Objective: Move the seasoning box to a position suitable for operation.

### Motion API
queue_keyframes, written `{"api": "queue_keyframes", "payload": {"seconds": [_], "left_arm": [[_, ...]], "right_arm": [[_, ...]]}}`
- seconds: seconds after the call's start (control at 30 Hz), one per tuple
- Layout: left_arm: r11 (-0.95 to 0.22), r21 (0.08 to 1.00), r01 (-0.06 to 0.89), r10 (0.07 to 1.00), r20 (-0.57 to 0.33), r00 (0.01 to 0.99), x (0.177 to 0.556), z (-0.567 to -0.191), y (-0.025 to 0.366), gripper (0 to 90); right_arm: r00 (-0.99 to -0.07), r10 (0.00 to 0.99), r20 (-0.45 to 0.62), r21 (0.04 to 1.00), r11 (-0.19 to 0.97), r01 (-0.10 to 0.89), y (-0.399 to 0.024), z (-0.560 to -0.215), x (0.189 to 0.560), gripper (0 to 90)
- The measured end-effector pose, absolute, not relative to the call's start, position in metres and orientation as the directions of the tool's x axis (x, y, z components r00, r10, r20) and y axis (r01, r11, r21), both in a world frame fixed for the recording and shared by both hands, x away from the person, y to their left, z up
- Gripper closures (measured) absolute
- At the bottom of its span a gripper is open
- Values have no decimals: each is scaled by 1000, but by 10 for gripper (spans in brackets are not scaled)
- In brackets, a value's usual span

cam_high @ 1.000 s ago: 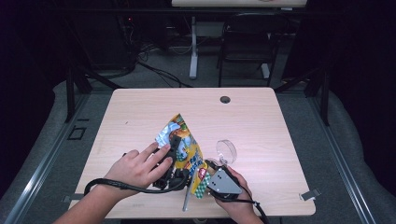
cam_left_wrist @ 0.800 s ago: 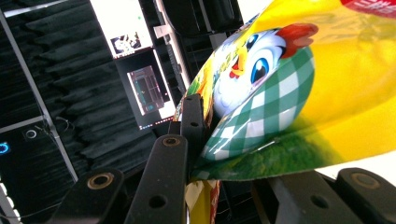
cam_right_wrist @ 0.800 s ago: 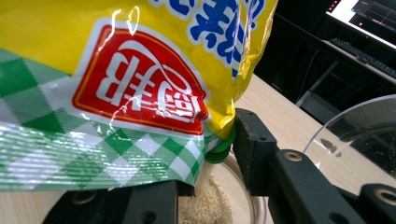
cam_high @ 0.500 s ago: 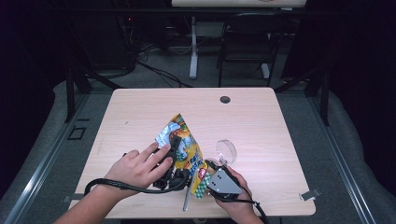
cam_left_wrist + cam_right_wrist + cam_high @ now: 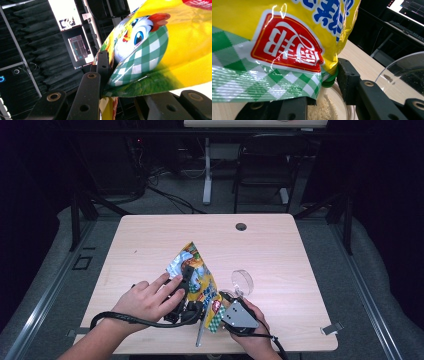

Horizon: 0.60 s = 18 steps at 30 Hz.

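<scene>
A yellow bag (image 5: 197,272) printed with a cartoon chicken and green checks stands tilted near the table's front edge, between both grippers. My left gripper (image 5: 191,291) is under a hand, and its jaws press the bag's (image 5: 160,42) lower edge from both sides, so the left gripper (image 5: 130,82) is shut on the bag. My right gripper (image 5: 219,304), with a grey plate on top, holds the bag's bottom corner. In the right gripper view its right pad (image 5: 345,75) lies against a green cap (image 5: 329,81) on the bag (image 5: 274,32). Pale powder (image 5: 324,108) lies in a clear bowl below.
A clear round dish (image 5: 242,280) stands just beyond the right gripper; its curved wall (image 5: 404,72) shows close at the right. A thin grey stick (image 5: 200,335) lies at the front edge. A dark cable hole (image 5: 241,226) sits at the table's far side.
</scene>
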<state>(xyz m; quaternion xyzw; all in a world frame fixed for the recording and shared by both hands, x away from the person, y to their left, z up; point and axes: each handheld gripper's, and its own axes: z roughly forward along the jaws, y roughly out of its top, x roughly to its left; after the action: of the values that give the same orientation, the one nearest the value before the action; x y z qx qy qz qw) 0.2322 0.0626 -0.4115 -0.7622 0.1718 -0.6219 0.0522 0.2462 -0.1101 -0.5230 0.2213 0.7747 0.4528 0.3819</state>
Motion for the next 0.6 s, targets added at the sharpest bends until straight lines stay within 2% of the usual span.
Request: {"api": "queue_keyframes", "payload": {"seconds": [0.6], "left_arm": [[-941, -279, -193, -314, 932, 180, 233, -414, 65, 804]], "right_arm": [[-612, 688, -390, 869, 496, 3, -111, -523, 246, 703]]}}
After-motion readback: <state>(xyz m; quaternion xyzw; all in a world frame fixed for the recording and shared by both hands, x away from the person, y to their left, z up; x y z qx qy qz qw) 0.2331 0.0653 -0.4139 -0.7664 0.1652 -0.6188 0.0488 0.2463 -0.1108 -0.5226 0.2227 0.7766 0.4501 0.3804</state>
